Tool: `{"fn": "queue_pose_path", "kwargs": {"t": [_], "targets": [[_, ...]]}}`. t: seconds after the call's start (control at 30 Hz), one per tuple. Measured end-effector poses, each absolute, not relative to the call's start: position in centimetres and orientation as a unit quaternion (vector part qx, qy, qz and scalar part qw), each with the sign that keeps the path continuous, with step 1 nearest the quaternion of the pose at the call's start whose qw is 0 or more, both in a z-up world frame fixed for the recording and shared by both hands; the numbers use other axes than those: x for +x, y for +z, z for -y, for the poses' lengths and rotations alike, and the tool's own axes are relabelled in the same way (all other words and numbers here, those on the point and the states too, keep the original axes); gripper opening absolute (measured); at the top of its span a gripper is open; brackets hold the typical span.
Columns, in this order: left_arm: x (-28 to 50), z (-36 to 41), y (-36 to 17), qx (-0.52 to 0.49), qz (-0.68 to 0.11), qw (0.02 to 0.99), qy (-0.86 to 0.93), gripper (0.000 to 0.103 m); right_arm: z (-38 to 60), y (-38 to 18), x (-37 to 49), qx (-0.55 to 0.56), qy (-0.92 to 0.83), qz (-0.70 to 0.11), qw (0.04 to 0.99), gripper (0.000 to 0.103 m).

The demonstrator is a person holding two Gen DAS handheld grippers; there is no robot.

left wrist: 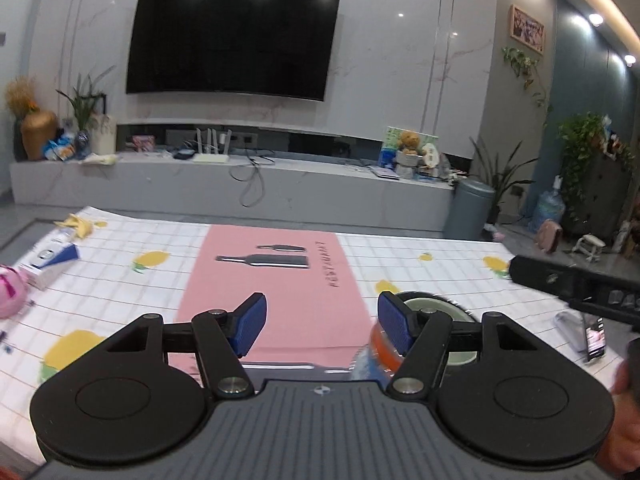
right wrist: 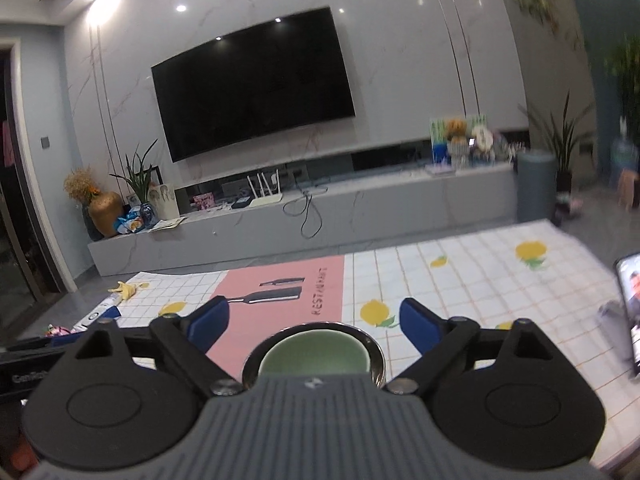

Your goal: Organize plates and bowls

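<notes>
A pale green bowl (right wrist: 314, 354) sits nested inside a shiny metal bowl (right wrist: 372, 350) on the table, just in front of my right gripper (right wrist: 314, 320), which is open and empty above them. In the left wrist view the same stacked bowls (left wrist: 434, 304) lie behind the right fingertip (left wrist: 394, 326), partly hidden. My left gripper (left wrist: 322, 324) is open and empty over the pink placemat (left wrist: 280, 288). An orange-capped bottle (left wrist: 380, 350) lies close below its right finger.
The table carries a white checked cloth with lemons (right wrist: 480, 280). A phone (right wrist: 630, 312) stands at the right, also in the left wrist view (left wrist: 596, 338). A banana peel (left wrist: 78, 226), a blue-white box (left wrist: 52, 258) and a pink toy (left wrist: 10, 290) lie at the left. The other gripper's black body (left wrist: 572, 280) reaches in from the right.
</notes>
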State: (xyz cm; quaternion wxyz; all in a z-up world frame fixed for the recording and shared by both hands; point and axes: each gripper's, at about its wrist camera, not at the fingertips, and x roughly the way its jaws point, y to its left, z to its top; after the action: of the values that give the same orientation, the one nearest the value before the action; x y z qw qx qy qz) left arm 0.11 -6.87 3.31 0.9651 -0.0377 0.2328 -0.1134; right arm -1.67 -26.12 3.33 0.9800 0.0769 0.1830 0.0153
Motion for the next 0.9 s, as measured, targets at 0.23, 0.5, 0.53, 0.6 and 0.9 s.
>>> {"fn": "queue_pose_path", "kwargs": {"t": [0.23, 0.5, 0.53, 0.6, 0.9], "targets": [[-1.4, 5.2, 3.7, -0.037, -0.22, 0.97, -0.101, 0.076, 23.5, 4.1, -4.6, 0.045, 0.026, -0.159, 0.986, 0.094], [-3.1, 6.0, 3.9, 0.039, -0.2, 0.977, -0.065, 0.087, 22.6, 3.0, -7.1, 0.043, 0.017, -0.151, 0.987, 0.095], [-3.2, 6.0, 3.7, 0.041, -0.199, 0.977, -0.066, 0.087, 22.4, 2.7, -7.3, 0.038, 0.016, -0.156, 0.987, 0.095], [-3.3, 6.0, 3.1, 0.037, -0.207, 0.975, -0.069, 0.087, 21.9, 2.1, -7.5, 0.027, 0.014, -0.172, 0.985, 0.095], [-2.0, 4.6, 0.4, -0.01, -0.28, 0.957, -0.077, 0.087, 21.0, -0.2, -7.6, -0.001, 0.015, -0.236, 0.972, 0.095]]}}
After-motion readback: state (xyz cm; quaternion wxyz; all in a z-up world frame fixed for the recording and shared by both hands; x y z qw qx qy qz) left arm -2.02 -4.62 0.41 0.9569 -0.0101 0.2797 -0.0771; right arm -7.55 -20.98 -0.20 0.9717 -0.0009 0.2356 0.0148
